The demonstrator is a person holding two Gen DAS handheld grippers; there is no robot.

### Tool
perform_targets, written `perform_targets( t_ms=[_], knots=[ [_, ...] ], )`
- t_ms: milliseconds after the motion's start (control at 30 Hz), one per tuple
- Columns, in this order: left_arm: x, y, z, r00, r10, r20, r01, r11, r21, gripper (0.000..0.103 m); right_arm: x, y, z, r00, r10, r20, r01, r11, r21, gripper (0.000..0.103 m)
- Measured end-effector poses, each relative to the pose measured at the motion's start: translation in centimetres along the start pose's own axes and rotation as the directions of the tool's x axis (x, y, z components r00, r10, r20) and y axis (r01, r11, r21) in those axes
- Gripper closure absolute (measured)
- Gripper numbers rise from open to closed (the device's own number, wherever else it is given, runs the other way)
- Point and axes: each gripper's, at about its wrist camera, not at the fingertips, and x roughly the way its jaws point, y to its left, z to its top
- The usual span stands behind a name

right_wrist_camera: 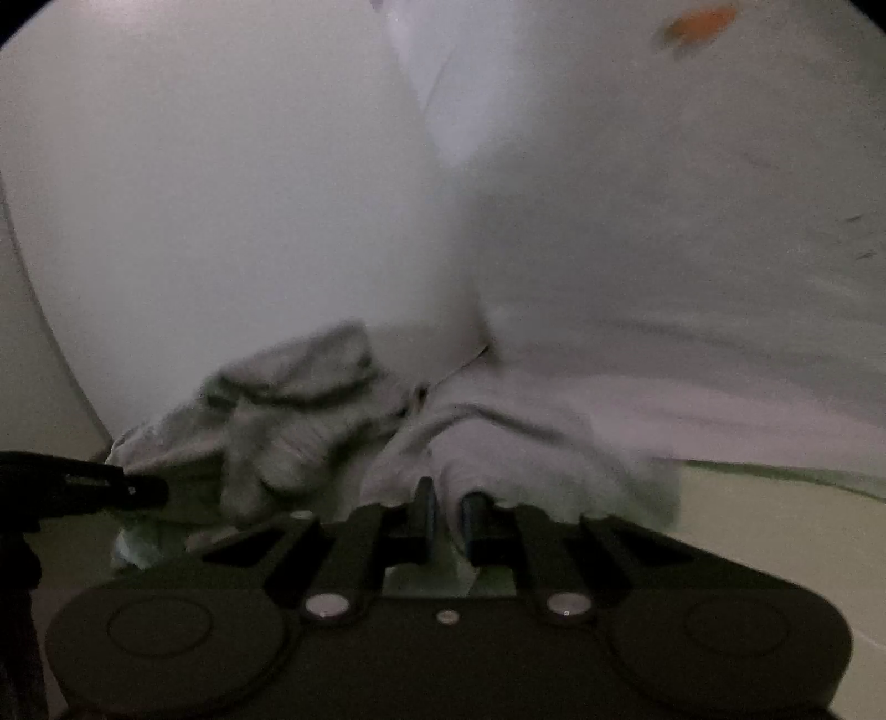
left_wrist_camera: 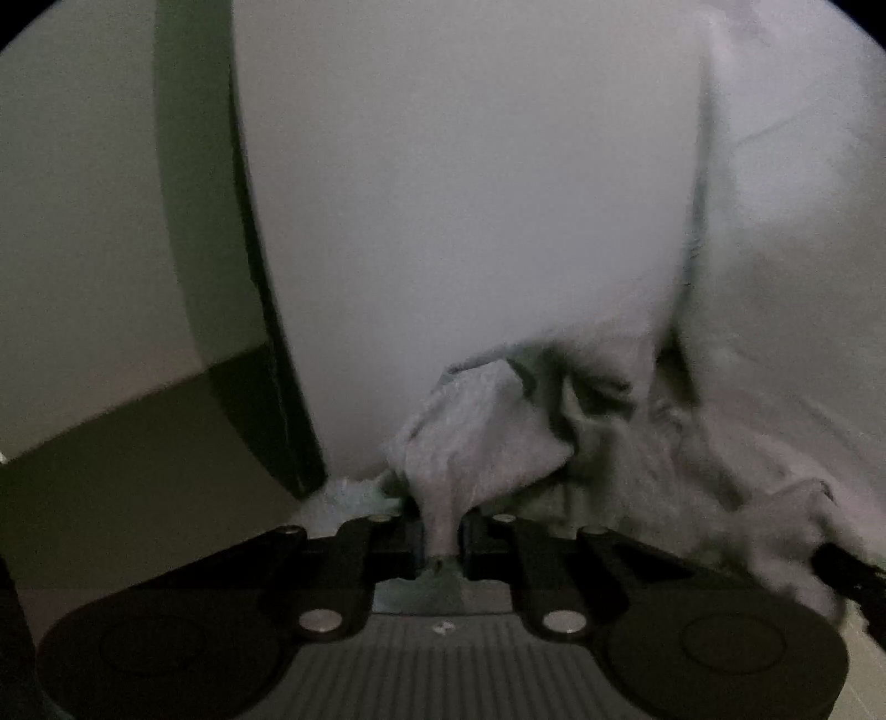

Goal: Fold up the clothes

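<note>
Item: one pale grey garment (left_wrist_camera: 487, 437), soft knit, bunched — lying on a white bench (left_wrist_camera: 443, 194), just ahead of both tongs. Left tongs (left_wrist_camera: 440, 540): closed on a pinched tuft of the garment's edge, the cloth drawn to a narrow neck between the pads and fanning out beyond; held so, by my reading, to lift one corner clear for a fold. Right tongs (right_wrist_camera: 448, 518): closed likewise, a fold of the same garment (right_wrist_camera: 498, 443) wedged between the two fingers, the rest mounded ahead and to their left. Each tongs shows at the margin of the other's view — the right at the left view's lower right, the left at the right view's lower left — so the grips stand near one another along one edge, probably to spread it taut. An orange mark (right_wrist_camera: 700, 22) lies well beyond, blurred. Fold not yet begun.
</note>
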Motion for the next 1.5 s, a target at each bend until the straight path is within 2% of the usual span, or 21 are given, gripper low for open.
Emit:
perform_targets(
  t_ms=[167,267,333,400,500,567,633,700,767,800,833,867,933,1000,1067,1133,1167,1233,1300,1400,1500],
  knots=[
    [-7.1,-1.6,-2.2,0.989,-0.145,0.009,0.145,0.989,0.04,0.09,-10.5,-2.1,-2.6,0.986,-0.128,0.107,0.127,0.992,0.02,0.096],
    [-11.7,-3.4,-4.9,0.975,-0.222,-0.009,0.222,0.971,0.09,0.091,-17.7,-3.8,-5.3,0.965,-0.221,0.141,0.219,0.975,0.025,0.096],
    [-14.8,-4.4,-7.3,0.96,-0.278,-0.038,0.281,0.951,0.125,0.091,-22.5,-5.4,-7.2,0.943,-0.293,0.155,0.286,0.956,0.065,0.096],
    [-17.4,-5.5,-10.0,0.945,-0.319,-0.07,0.326,0.932,0.161,0.091,-27.3,-7.2,-9.1,0.913,-0.374,0.163,0.359,0.927,0.112,0.096],
    [-20.8,-7.3,-14.1,0.924,-0.362,-0.12,0.38,0.902,0.205,0.09,-34.6,-10.3,-12.1,0.846,-0.509,0.158,0.48,0.857,0.189,0.096],
    [-22.0,-7.7,-16.3,0.918,-0.361,-0.165,0.389,0.9,0.198,0.09,-38.0,-12.3,-14.2,0.799,-0.586,0.134,0.547,0.802,0.241,0.096],
    [-22.9,-8.0,-18.3,0.911,-0.353,-0.211,0.392,0.901,0.184,0.09,-40.9,-14.1,-16.5,0.761,-0.643,0.085,0.597,0.746,0.293,0.096],
    [-23.7,-8.0,-20.0,0.913,-0.326,-0.244,0.373,0.911,0.177,0.089,-42.7,-15.7,-18.6,0.738,-0.675,0.005,0.638,0.7,0.322,0.095],
    [-24.2,-7.9,-20.9,0.919,-0.299,-0.256,0.349,0.92,0.178,0.082,-43.3,-16.4,-20.4,0.719,-0.69,-0.077,0.673,0.665,0.325,0.09],
    [-24.4,-8.0,-21.2,0.923,-0.288,-0.257,0.338,0.925,0.176,0.082,-43.3,-16.6,-21.2,0.713,-0.692,-0.115,0.685,0.652,0.325,0.087],
    [-24.5,-8.1,-21.1,0.925,-0.282,-0.254,0.33,0.928,0.172,0.082,-43.2,-16.9,-22.0,0.706,-0.692,-0.153,0.697,0.64,0.324,0.077],
    [-24.7,-8.2,-20.9,0.927,-0.282,-0.246,0.327,0.93,0.169,0.075,-43.3,-16.9,-22.5,0.7,-0.692,-0.177,0.705,0.629,0.326,0.072],
    [-25.3,-8.6,-20.4,0.936,-0.285,-0.209,0.322,0.93,0.175,0.065,-43.5,-16.4,-22.7,0.683,-0.71,-0.169,0.721,0.619,0.312,0.053],
    [-25.3,-9.7,-19.6,0.943,-0.292,-0.161,0.321,0.927,0.193,0.053,-43.4,-16.2,-21.8,0.663,-0.739,-0.123,0.736,0.613,0.287,0.041],
    [-25.0,-10.9,-18.7,0.941,-0.311,-0.135,0.335,0.916,0.22,0.041,-43.0,-17.0,-21.2,0.665,-0.741,-0.097,0.731,0.618,0.288,0.034],
    [-24.4,-12.2,-18.0,0.932,-0.334,-0.137,0.359,0.898,0.256,0.037,-42.5,-17.9,-20.8,0.671,-0.738,-0.076,0.722,0.626,0.295,0.03],
    [-23.7,-13.0,-17.8,0.929,-0.34,-0.147,0.369,0.889,0.272,0.034,-42.0,-18.6,-20.7,0.681,-0.727,-0.081,0.714,0.636,0.292,0.029],
    [-22.2,-14.8,-17.3,0.921,-0.351,-0.168,0.387,0.871,0.303,0.028,-40.6,-20.2,-20.8,0.709,-0.697,-0.111,0.695,0.662,0.282,0.027],
    [-20.2,-16.5,-17.1,0.915,-0.355,-0.193,0.401,0.856,0.326,0.024,-38.5,-21.6,-20.9,0.727,-0.67,-0.152,0.683,0.683,0.258,0.025],
    [-16.8,-18.7,-17.3,0.912,-0.325,-0.249,0.398,0.844,0.359,0.023,-35.2,-24.3,-21.0,0.745,-0.631,-0.218,0.667,0.715,0.209,0.025],
    [-13.4,-20.3,-17.7,0.893,-0.301,-0.336,0.417,0.835,0.359,0.021,-32.5,-26.3,-21.2,0.756,-0.596,-0.271,0.65,0.733,0.2,0.025]
  ],
)
